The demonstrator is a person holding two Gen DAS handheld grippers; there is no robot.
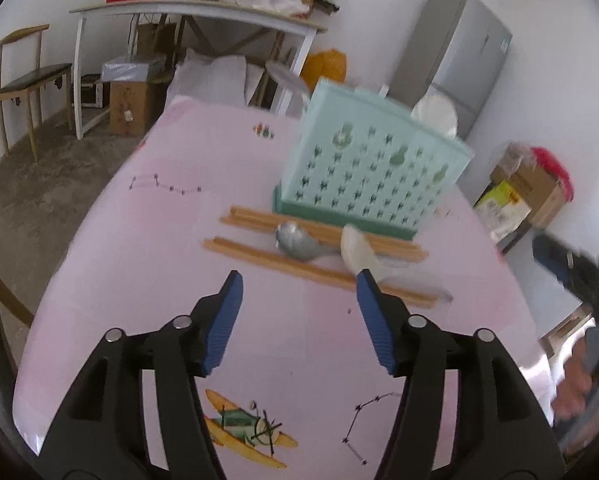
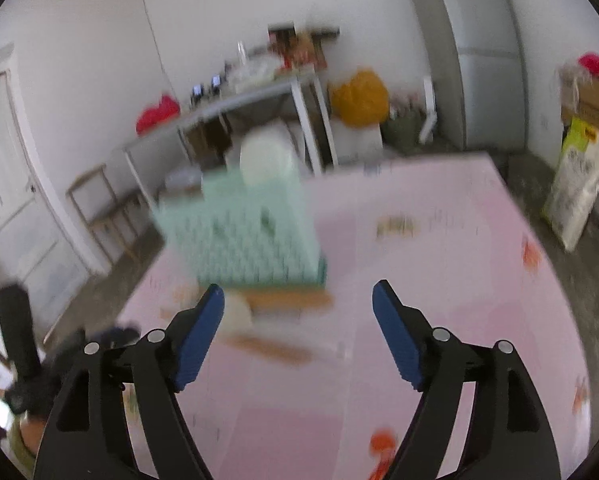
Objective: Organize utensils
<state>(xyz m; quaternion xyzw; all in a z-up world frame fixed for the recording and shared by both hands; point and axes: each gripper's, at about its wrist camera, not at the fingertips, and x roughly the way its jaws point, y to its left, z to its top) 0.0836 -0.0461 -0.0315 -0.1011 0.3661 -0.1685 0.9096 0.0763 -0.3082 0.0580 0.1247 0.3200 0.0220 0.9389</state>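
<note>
A mint-green perforated basket [image 1: 373, 170] stands on the pink tablecloth [image 1: 159, 208], with a white plate [image 1: 435, 114] behind it. In front of it lie wooden chopsticks [image 1: 259, 254], a metal spoon [image 1: 299, 240] and a white ceramic spoon [image 1: 359, 254]. My left gripper [image 1: 299, 280] is open and empty, just short of the chopsticks. The right wrist view is blurred: the basket [image 2: 243, 232], the chopsticks [image 2: 287, 300] and the white spoon [image 2: 237, 316] show ahead of my right gripper [image 2: 299, 292], which is open and empty above the cloth.
Behind the table are a white desk [image 1: 195, 12] with clutter, a wooden chair [image 1: 27, 76], cardboard boxes [image 1: 129, 106] and a grey fridge [image 1: 455, 56]. The other hand-held gripper [image 1: 575, 268] shows at the right edge of the left wrist view.
</note>
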